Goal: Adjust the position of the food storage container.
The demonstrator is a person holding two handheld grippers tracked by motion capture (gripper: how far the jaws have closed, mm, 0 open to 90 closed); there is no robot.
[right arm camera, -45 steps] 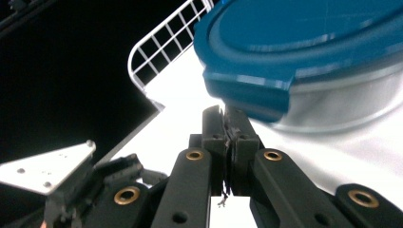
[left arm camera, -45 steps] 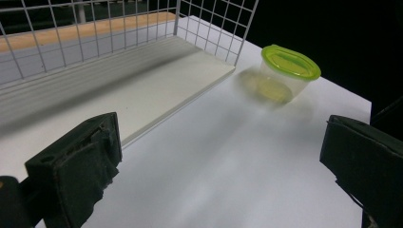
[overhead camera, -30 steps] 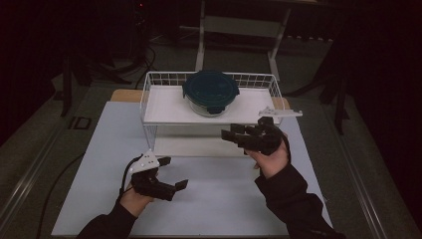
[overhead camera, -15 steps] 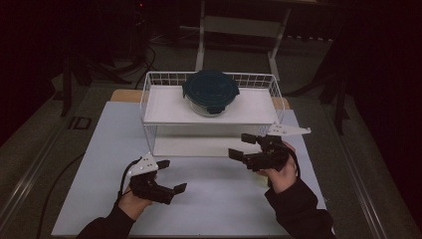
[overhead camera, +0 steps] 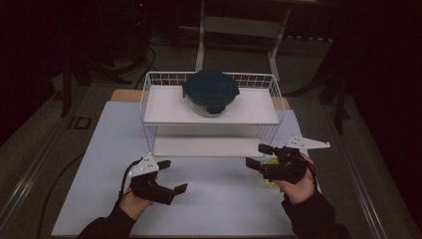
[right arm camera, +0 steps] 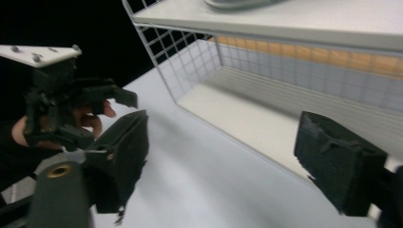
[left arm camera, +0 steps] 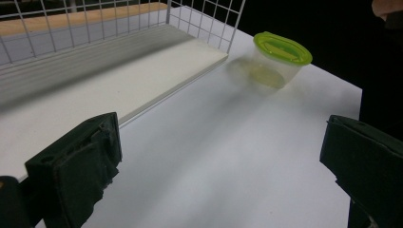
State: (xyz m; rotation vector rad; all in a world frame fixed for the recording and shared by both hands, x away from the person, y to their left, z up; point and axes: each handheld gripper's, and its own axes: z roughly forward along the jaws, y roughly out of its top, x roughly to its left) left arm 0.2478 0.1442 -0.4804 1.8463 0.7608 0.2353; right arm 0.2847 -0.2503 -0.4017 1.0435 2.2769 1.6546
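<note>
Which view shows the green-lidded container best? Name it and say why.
The left gripper view: the green-lidded container stands in plain sight on the table, lid and clear wall visible. In the high view the right gripper covers most of it.

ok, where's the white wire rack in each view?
High view: wire rack sits in the centre of the picture, seen from its open front.
Left gripper view: upper left, with the mesh running along the top edge.
Right gripper view: upper right, with its mesh side at top centre.
Shared landmark: the rack's pale lower shelf board.
</note>
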